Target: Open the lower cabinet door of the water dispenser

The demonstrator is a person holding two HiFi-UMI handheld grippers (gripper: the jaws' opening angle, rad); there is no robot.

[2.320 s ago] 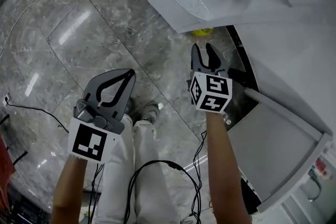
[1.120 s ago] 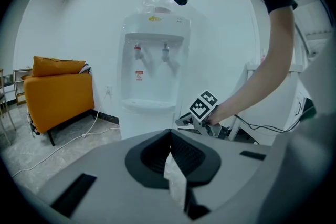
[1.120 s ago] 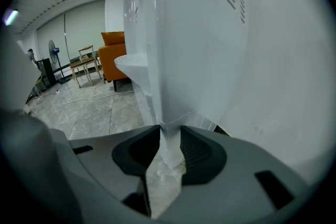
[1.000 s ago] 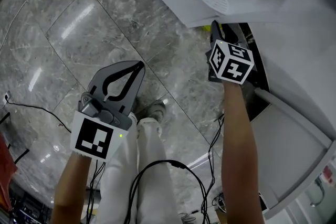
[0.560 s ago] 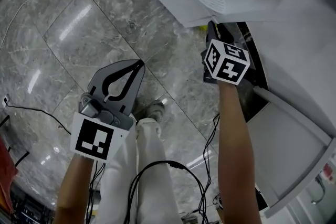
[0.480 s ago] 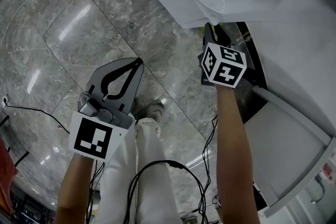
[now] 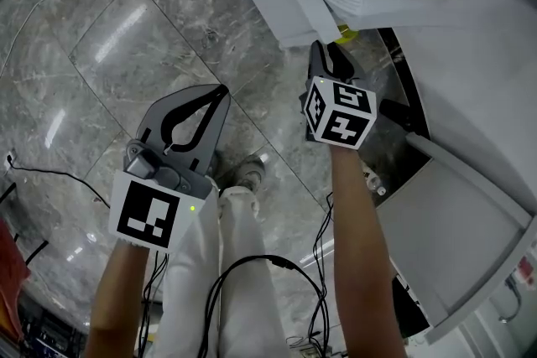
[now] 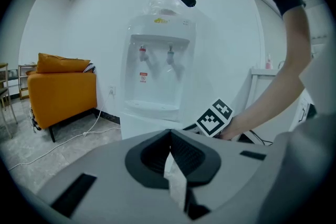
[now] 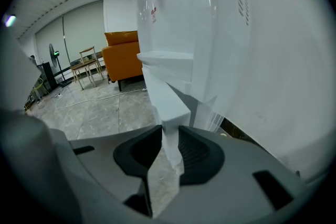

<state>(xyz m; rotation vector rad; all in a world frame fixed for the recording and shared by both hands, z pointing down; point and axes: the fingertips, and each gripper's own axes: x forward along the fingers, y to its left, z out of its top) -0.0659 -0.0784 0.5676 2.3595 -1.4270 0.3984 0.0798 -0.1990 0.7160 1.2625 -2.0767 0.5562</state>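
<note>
Mostly hidden, the door (image 9: 167,99) sits between the right hand-held gripper's (image 9: 170,128) just-closing jaws.

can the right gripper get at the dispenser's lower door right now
Likely yes, it's already there: the right gripper has the door edge between its jaws, which have just been closing onto it; nothing else is in the way.

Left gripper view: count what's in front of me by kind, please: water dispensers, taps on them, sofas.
Water dispenser: 1
Taps: 2
Sofa: 1
Total: 4
</note>
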